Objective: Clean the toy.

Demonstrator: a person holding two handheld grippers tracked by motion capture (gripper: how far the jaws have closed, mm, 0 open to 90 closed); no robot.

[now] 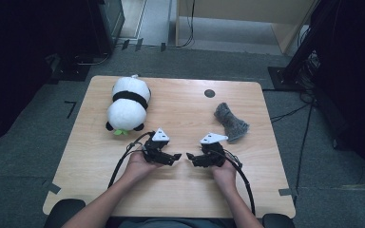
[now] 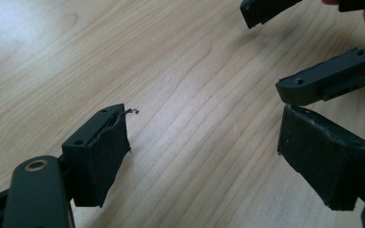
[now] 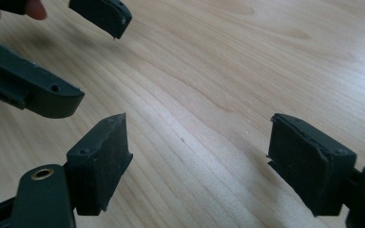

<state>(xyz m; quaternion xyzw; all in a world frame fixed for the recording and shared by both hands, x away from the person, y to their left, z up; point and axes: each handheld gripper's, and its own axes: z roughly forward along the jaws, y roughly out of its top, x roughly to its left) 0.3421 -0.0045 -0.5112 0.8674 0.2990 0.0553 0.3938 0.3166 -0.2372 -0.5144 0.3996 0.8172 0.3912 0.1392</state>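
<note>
Wooden table holds our left gripper and right gripper, both gaping empty near the panda; nothing grasped yet, everything remains.

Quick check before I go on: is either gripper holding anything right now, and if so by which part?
Nothing is held. The left gripper and right gripper both have open jaws over bare table, tips facing each other.

Both black grippers carry grey three-cornered plates, trailing black cables and screw-holed fingers.
</note>
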